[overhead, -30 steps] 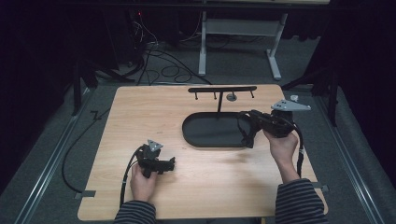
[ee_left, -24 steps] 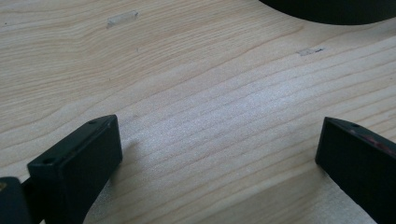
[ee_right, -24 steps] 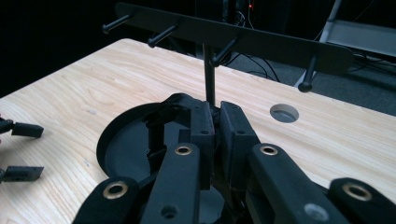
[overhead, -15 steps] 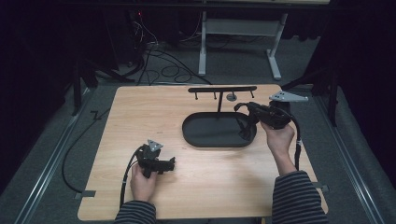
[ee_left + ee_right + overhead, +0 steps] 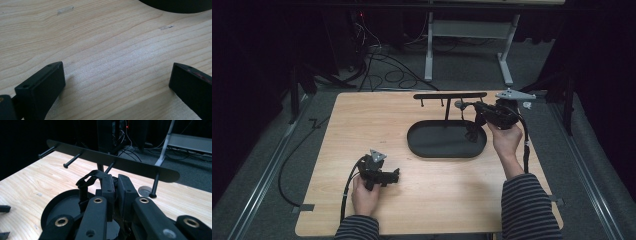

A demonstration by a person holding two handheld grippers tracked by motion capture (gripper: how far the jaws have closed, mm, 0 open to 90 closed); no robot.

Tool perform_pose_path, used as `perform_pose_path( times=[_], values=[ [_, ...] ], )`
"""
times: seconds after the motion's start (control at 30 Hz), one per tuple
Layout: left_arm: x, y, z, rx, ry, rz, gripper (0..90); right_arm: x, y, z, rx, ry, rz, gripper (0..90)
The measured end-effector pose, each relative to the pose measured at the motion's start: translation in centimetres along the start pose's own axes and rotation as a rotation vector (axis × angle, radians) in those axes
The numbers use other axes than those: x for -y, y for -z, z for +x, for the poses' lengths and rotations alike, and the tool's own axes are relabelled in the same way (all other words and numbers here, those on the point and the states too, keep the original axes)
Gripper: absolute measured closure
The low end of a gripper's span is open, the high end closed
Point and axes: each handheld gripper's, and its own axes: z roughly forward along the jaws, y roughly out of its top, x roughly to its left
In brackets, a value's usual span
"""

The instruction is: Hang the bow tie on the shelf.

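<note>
Black strap (image 5: 88,180) pinched in right tool (image 5: 114,185), hanging above tray (image 5: 53,206).

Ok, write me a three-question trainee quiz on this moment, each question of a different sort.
1. True or false: the jaws of the left gripper stand open over bare table.
2. What is between the jaws of the right gripper? A) a black looped strap B) a silver spoon C) nothing
3. In the right gripper view, how many pegs stick out from the stand's crossbar?

Key: 1 true. 2 A; the jaws are shut on it, and it is raised just in front of the crossbar. 3 four.
</note>
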Motion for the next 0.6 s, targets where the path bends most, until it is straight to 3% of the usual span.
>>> perform_pose_path(
  times=[0.27, 0.6],
  values=[
    [0.0, 0.0, 0.0, 0.0, 0.0, 0.0, 0.8, -0.8, -1.5, 0.3, 0.025, -0.014, 0.009, 86.2],
    [0.0, 0.0, 0.0, 0.0, 0.0, 0.0, 0.8, -0.5, -3.3, 0.1, 0.062, -0.022, 0.036, 85.7]
  ],
)
